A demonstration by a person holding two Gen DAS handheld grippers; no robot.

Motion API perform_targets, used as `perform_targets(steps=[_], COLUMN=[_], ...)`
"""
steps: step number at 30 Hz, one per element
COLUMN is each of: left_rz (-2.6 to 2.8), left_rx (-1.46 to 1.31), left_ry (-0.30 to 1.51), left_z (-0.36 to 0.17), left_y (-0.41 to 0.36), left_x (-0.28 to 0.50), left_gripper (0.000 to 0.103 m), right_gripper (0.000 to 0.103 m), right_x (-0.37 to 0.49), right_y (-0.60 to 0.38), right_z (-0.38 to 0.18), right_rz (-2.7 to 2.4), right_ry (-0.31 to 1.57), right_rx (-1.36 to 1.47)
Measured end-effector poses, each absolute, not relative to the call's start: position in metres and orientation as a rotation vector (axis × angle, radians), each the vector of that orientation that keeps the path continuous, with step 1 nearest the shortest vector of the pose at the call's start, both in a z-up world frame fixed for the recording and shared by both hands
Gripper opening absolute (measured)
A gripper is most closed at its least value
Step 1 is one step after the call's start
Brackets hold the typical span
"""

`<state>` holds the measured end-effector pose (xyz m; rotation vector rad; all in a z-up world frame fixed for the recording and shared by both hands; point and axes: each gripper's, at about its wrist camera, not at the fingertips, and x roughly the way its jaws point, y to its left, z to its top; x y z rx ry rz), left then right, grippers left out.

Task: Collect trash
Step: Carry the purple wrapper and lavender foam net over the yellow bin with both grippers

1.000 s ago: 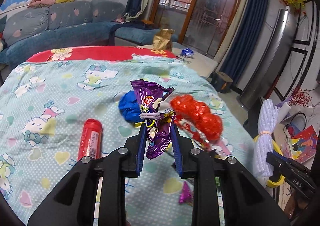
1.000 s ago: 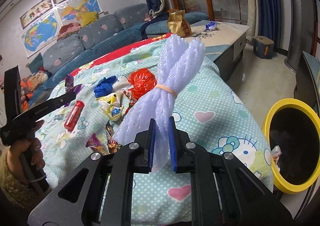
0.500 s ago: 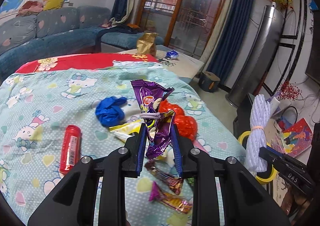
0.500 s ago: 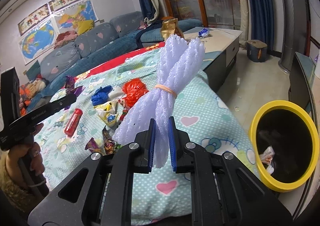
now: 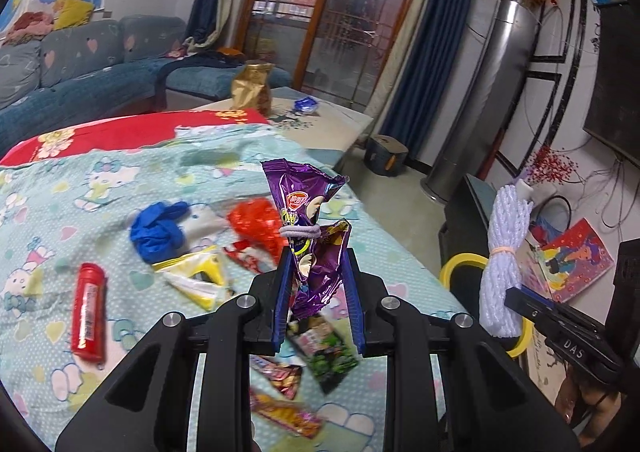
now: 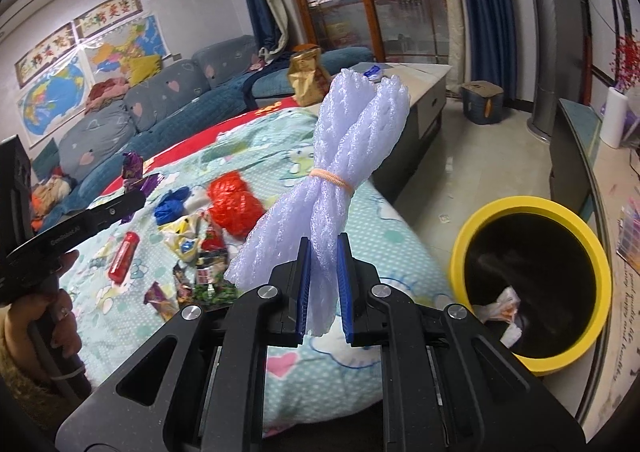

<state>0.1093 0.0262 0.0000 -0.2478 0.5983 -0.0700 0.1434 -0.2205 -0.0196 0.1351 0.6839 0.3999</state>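
Left claw: clamped on purple snack wrapper, frame centre.
Right claw: clamped on white foam netting bundle.
Yellow bin: lower right, open.

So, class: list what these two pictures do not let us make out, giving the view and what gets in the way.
1. Bin contents: right wrist view, its dark inside shows only a pale scrap.
2. Bin: left wrist view, mostly behind the foam net.
3. Wrappers: left wrist view, blurred, print unreadable.
4. Purple packet: right wrist view, small, partly behind the left gripper.
5. Person: only a hand, cut by the edge.
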Motion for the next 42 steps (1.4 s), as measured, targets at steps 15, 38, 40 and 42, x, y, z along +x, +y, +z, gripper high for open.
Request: perform_targets(steps=[15,38,40,42], left_rz=[-0.217,-0.511,-0.529,-0.550], left_rx=[-0.199,-0.097,-0.083,-0.065], left_ry=[0.615,0.684,0.688,0.692], left_z=[-0.004,-0.021,-0.023,-0.026], left_y=[-0.036,-0.159,-0.169,-0.180], left_x=[0.128,0.162,0.164,0.166], left_gripper=[0.024,0.024,0.024,0.024], right_gripper=[0.009,0.009,0.009,0.009], right_x=[0.141,0.142,0.142,0.144], right_y=[-0.268,-0.377,-0.385,-0.393], right_z=[-0.018,-0.022,-0.024,-0.028], right_rz=[0.260,-0.046,-0.061,-0.074], right_ry=[0.667,0.647,0.648,0.655], right_rx=[0.158,0.195,0.195,0.199])
